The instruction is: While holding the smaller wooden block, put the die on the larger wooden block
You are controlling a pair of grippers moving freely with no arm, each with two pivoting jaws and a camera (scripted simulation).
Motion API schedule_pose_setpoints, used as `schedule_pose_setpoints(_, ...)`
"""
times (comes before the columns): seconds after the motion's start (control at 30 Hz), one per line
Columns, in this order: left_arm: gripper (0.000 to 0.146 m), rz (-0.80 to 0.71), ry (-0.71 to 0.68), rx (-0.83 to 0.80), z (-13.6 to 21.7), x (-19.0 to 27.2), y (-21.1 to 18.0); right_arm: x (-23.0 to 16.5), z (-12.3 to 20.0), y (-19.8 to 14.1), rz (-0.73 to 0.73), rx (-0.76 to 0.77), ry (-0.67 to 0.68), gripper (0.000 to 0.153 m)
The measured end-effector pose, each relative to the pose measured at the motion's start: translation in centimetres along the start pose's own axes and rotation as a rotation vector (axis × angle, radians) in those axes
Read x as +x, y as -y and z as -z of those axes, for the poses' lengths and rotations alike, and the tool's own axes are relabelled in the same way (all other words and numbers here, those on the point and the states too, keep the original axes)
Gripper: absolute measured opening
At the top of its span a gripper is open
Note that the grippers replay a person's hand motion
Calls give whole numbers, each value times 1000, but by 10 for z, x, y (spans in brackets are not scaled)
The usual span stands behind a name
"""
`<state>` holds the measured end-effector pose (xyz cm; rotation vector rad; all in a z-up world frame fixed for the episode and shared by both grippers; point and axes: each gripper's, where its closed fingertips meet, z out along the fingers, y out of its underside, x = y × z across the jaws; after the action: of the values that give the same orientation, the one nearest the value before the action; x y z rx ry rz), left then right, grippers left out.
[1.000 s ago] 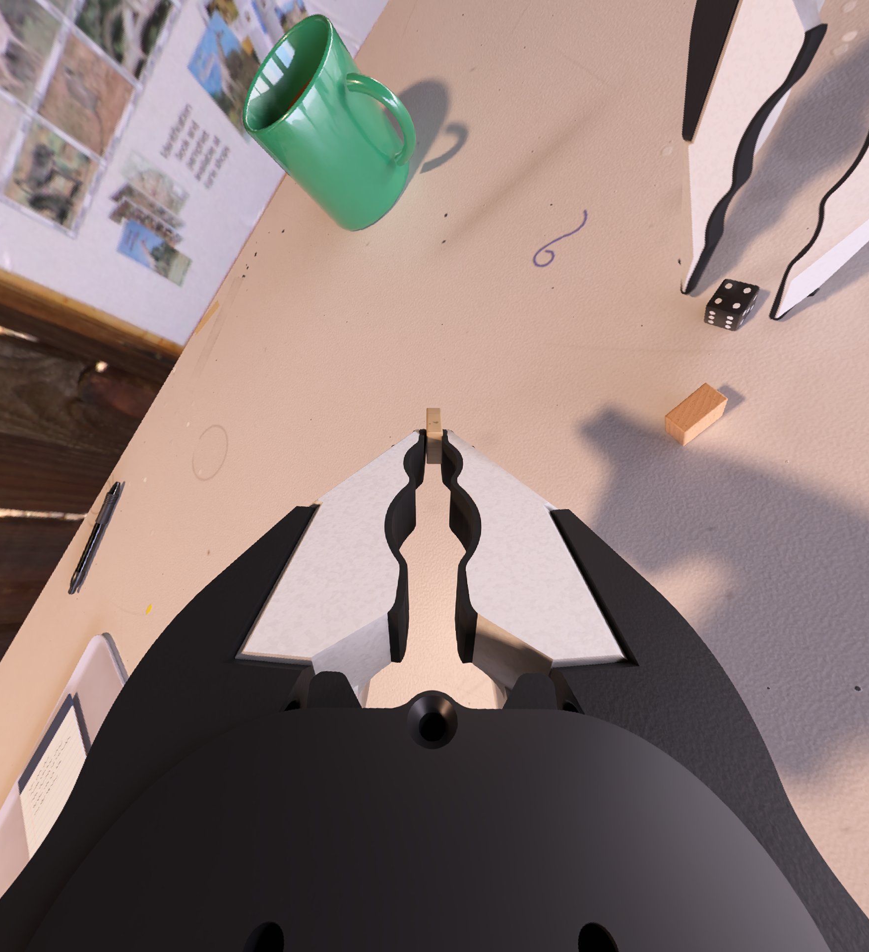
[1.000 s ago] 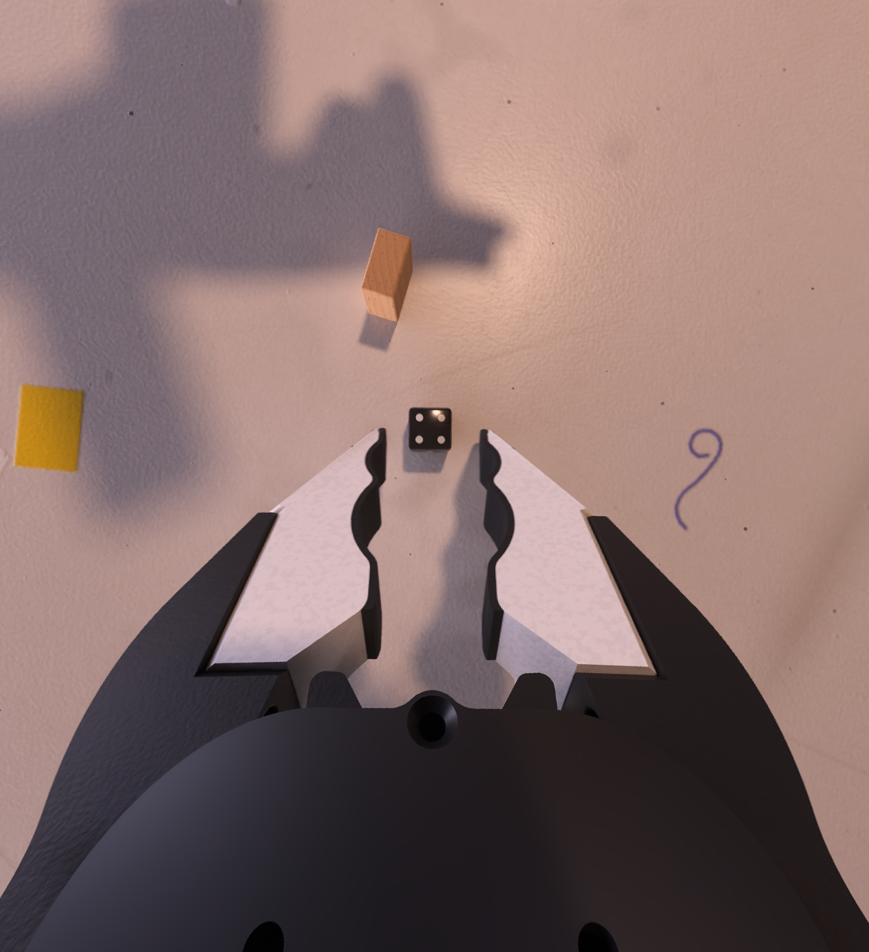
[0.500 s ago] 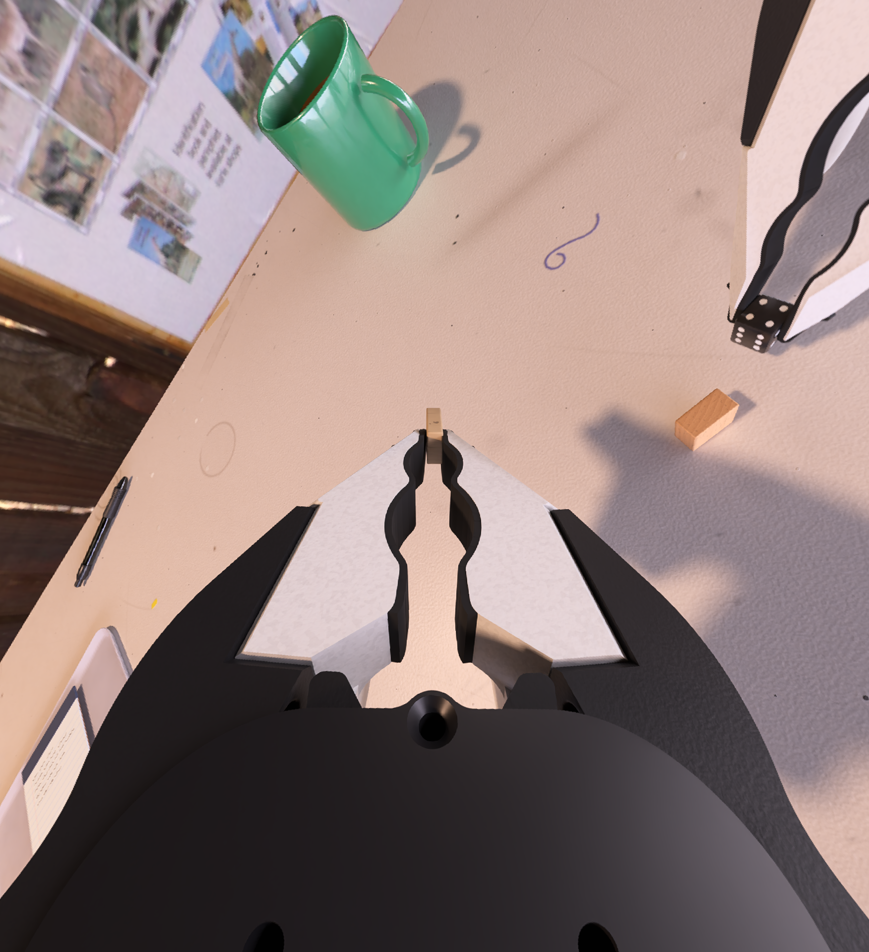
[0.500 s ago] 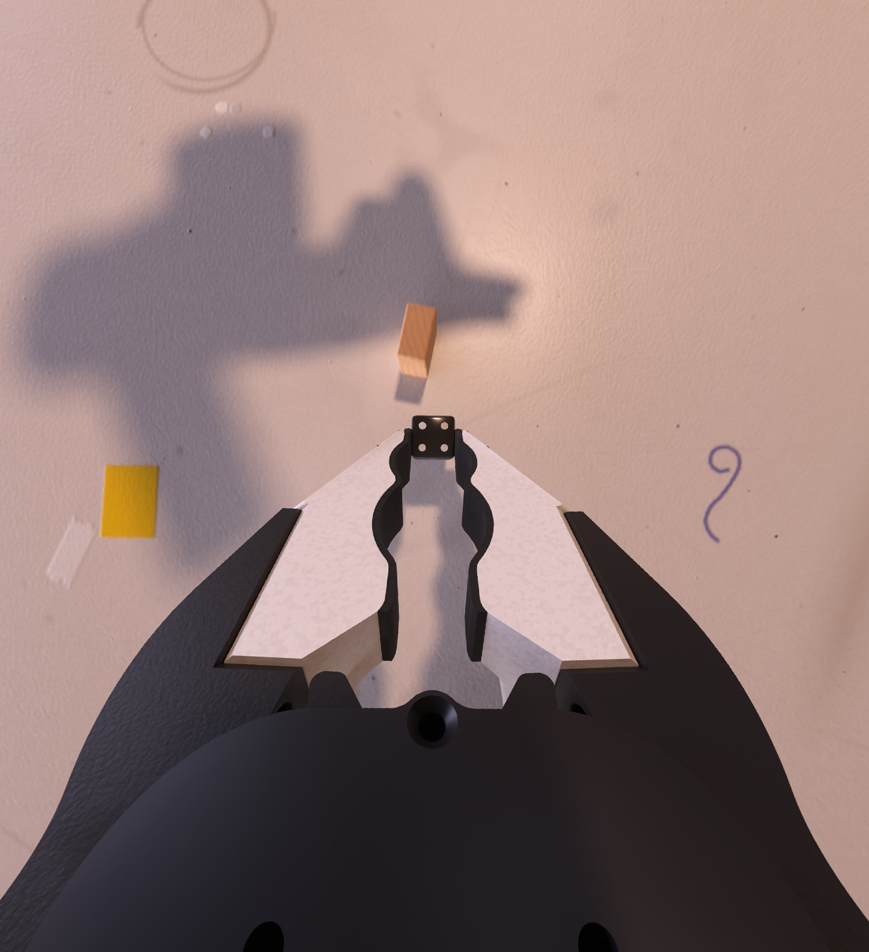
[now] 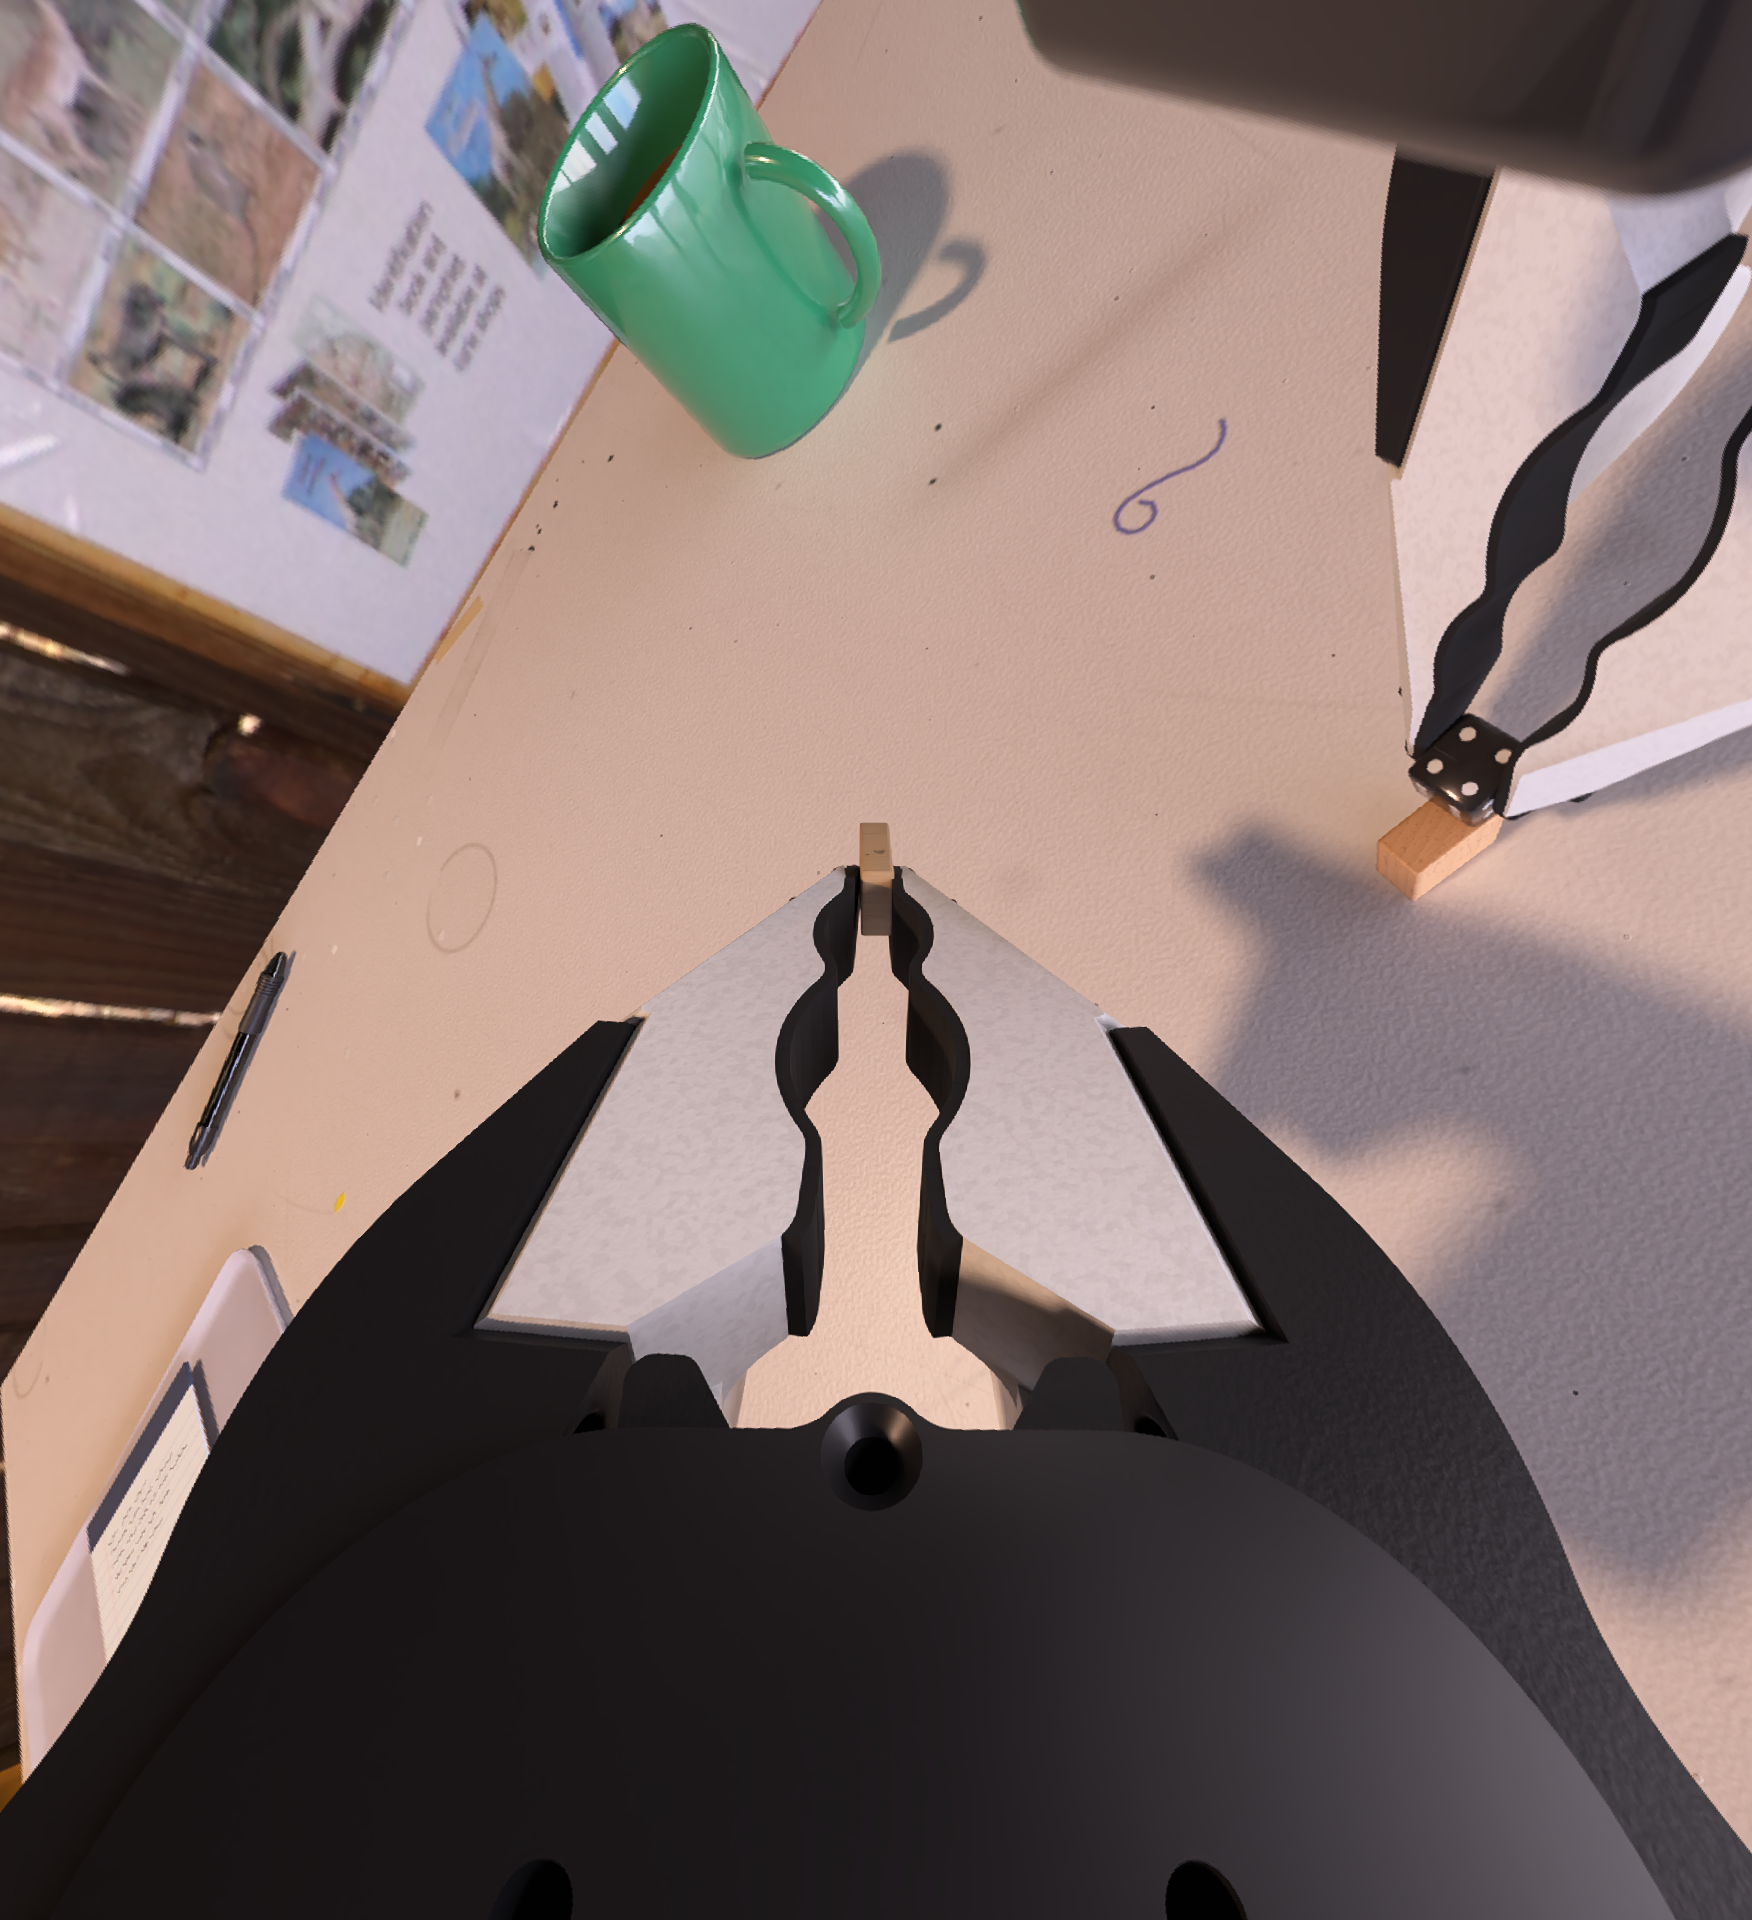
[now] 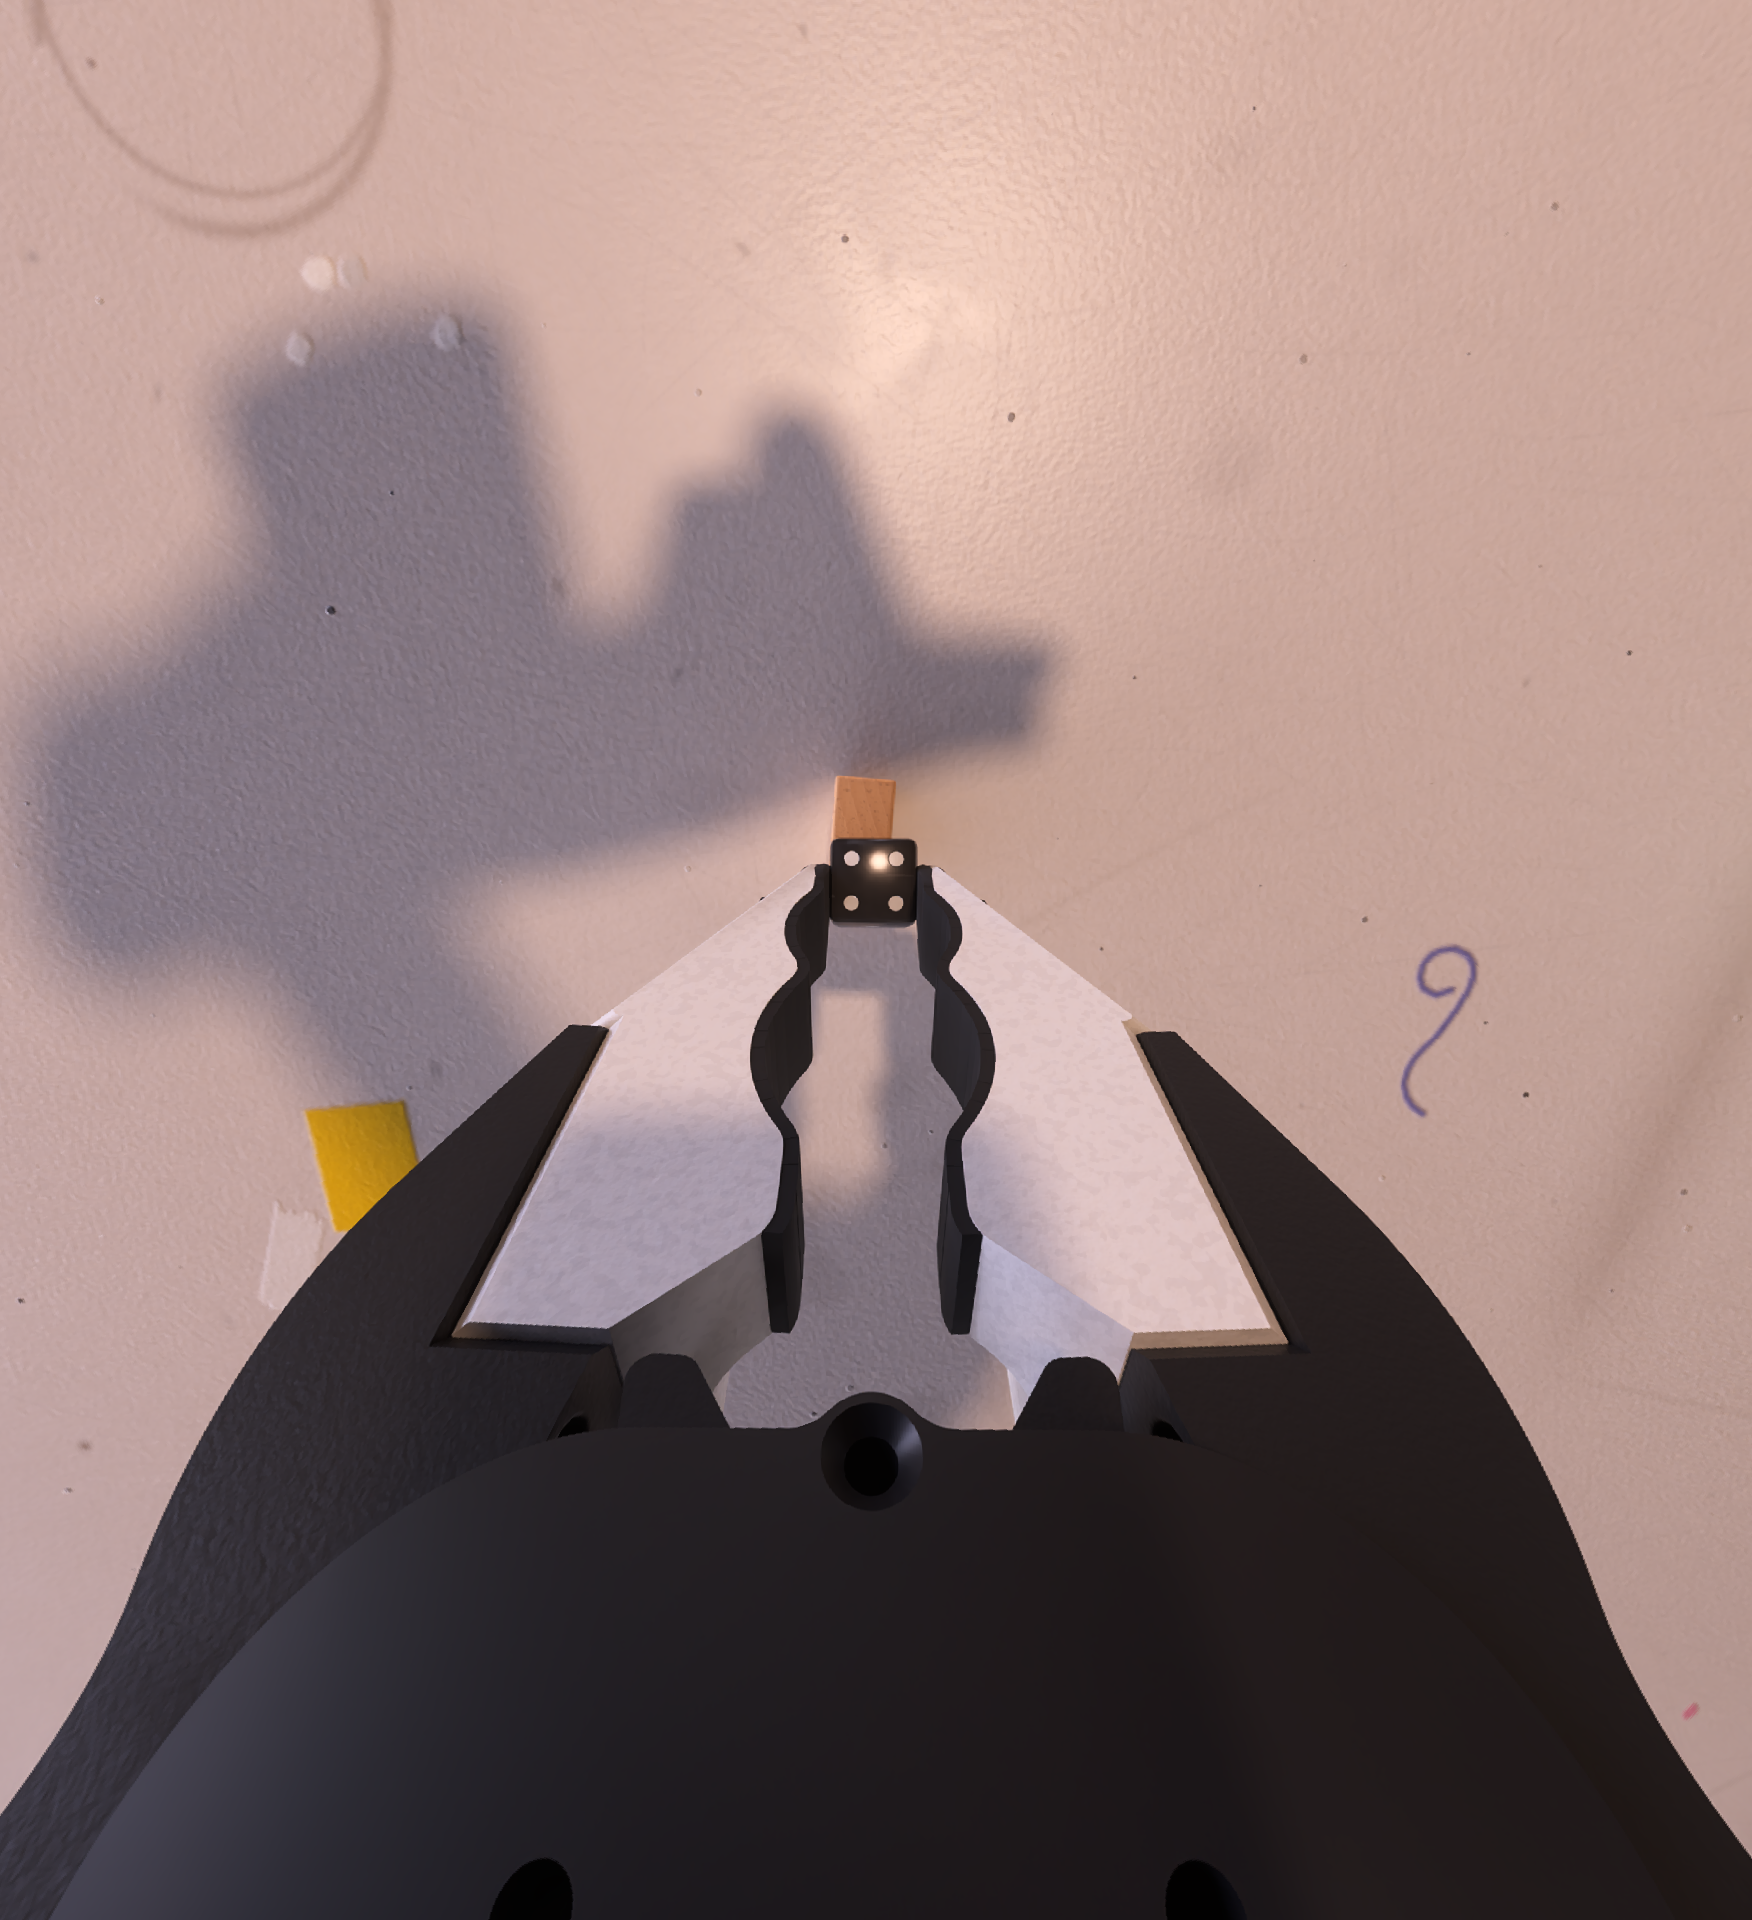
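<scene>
My left gripper (image 5: 874,894) is shut on the smaller wooden block (image 5: 874,868), a thin pale piece held above the table. My right gripper (image 6: 872,891) is shut on the black die (image 6: 873,881) with white pips. The larger wooden block (image 6: 865,806) lies on the table just beyond and below the die, partly hidden by it. In the left wrist view the right gripper (image 5: 1464,774) holds the die (image 5: 1462,774) right over the near end of the larger block (image 5: 1433,857); whether the die touches the block I cannot tell.
A green mug (image 5: 711,249) stands at the table's far left edge by a poster. A black pen (image 5: 236,1060) and a white tablet (image 5: 134,1496) lie along the left edge. A yellow tape patch (image 6: 358,1158) and purple scribble (image 6: 1438,1023) mark the tabletop.
The right gripper closed on the die, lifted it and carried it over the larger block. The left gripper stayed shut on the smaller block and barely moved.
</scene>
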<state>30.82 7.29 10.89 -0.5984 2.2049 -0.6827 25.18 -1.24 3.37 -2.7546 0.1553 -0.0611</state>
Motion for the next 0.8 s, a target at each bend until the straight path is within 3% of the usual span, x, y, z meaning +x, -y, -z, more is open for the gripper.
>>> schedule_pose_setpoints(0.33,4,-6,8,-1,1,-2,-1,-1,-4,5,-78,-57,-19,16)
schedule_pose_setpoints(0.57,4,-15,9,-5,1,-2,-2,3,-7,8,-104,-52,-50,28)
schedule_pose_setpoints(0.8,4,-17,10,-5,0,-2,-2,-2,-4,18,-124,98,4,24)
